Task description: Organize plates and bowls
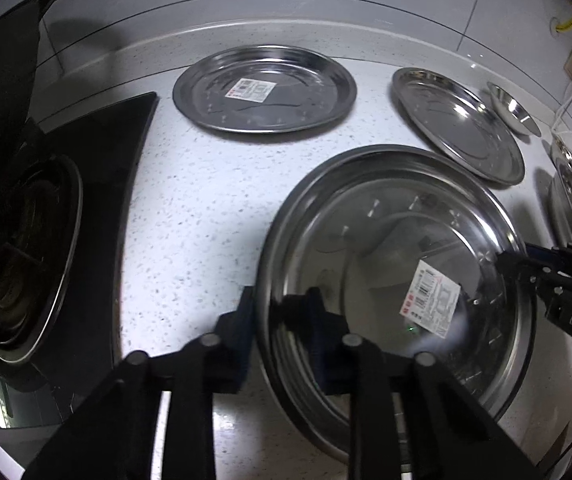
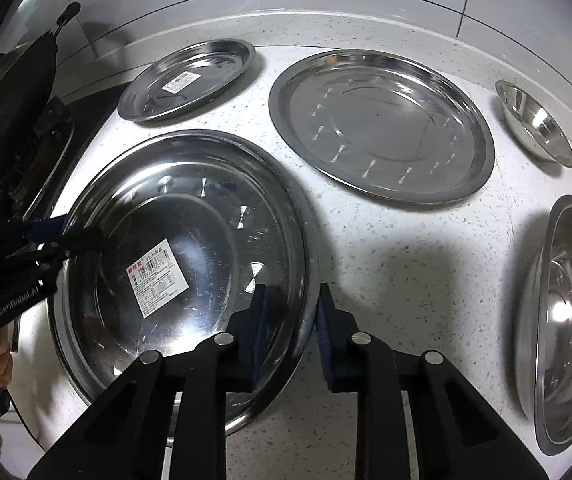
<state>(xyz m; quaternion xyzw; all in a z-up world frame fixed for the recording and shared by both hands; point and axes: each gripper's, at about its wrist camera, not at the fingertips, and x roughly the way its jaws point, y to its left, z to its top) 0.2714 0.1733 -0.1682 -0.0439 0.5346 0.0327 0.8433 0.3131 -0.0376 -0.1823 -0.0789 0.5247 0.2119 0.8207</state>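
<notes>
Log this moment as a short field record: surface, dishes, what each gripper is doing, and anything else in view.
surface: speckled white counter
near dish: large steel plate with a label, apparently stacked on another like it
left gripper: open, fingers astride the near plate's left rim
right gripper: open, fingers astride the same plate's right rim
other plates: small labelled plate at the back, big plain plate beside it
bowls: small bowl at back right, larger bowl at right edge
other: black pan on the stove at left
</notes>
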